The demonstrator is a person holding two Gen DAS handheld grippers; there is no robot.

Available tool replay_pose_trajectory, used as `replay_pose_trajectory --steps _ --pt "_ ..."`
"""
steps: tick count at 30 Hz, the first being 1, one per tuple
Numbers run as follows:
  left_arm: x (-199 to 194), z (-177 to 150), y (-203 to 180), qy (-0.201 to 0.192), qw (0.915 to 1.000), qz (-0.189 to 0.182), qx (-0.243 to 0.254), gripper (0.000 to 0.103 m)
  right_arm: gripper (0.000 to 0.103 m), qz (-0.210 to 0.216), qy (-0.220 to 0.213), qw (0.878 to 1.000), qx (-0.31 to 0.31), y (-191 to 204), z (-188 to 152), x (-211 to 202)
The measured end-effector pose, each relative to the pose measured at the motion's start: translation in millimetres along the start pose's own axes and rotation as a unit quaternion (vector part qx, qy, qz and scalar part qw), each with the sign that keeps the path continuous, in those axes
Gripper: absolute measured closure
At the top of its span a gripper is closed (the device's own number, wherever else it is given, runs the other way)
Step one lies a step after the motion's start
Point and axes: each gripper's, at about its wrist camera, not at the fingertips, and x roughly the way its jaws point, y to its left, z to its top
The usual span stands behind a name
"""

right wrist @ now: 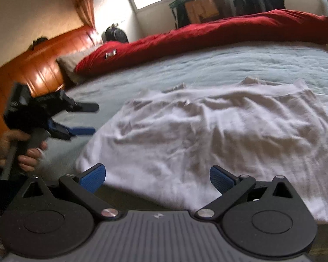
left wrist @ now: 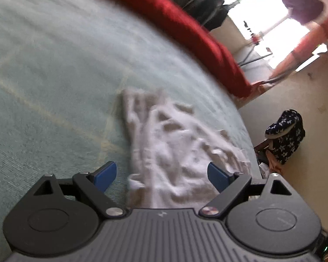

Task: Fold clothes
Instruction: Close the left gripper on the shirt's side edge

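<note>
1. Right, the biggest thing I have on screen is the bed (right wrist: 229, 65), covered in a pale blue-green sheet that fills most of both wrist views.
2. Along its far side lies a long red duvet (right wrist: 207, 35), bunched in a roll, with an orange-brown headboard (right wrist: 37, 65) at the left end in my right-hand view.
3. The garment I am to fold is a white cloth (right wrist: 207, 135), spread out rumpled on the near part of the sheet, wrinkles running across it; its near edge reaches close under my right claw.
4. My right claw (right wrist: 157, 178) hovers just above that near edge with its blue pads (right wrist: 94, 176) spread wide and nothing gripped between them.
5. My left claw (right wrist: 85, 118) shows at the left of the right-hand view, held by a hand (right wrist: 21, 150) off the cloth's left end, its two fingers standing well apart and empty.
6. From its own camera, the left claw (left wrist: 161, 174) looks along the cloth (left wrist: 175, 152), which lies between and beyond the pads; the picture is blurred, and I cannot tell whether either pad touches the fabric.
7. Smallest, a dark patterned bag (left wrist: 286, 135) sits on the floor beside the bed.
</note>
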Motion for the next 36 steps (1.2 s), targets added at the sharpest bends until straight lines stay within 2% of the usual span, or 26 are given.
replay_pose_trajectory --steps 6,15,21,25,28,32,36 --pt "25 20 15 0.039 0.9976 -0.050 -0.028 0.010 0.000 -0.007 -0.006 1.000 0.025 -16 4 5" --pt "72 51 7 0.057 0.9953 -0.077 -0.014 0.009 0.000 -0.027 -0.013 0.997 0.076 -37 8 14" --pt "57 35 9 0.067 0.9929 -0.097 0.008 0.009 0.000 -0.027 -0.022 0.997 0.075 -36 8 8" --pt "41 16 9 0.084 0.9903 -0.111 0.004 0.010 0.000 -0.022 -0.024 0.996 0.079 -37 6 5" --pt "38 9 13 0.077 0.9910 -0.109 0.012 0.017 0.000 -0.021 -0.024 0.996 0.081 -38 5 5" --pt "48 22 18 0.096 0.9889 -0.113 -0.004 0.017 0.000 -0.024 -0.021 0.996 0.079 -38 4 5" --pt "69 36 10 0.106 0.9879 -0.113 0.009 0.017 0.000 -0.030 -0.021 0.996 0.085 -40 3 6"
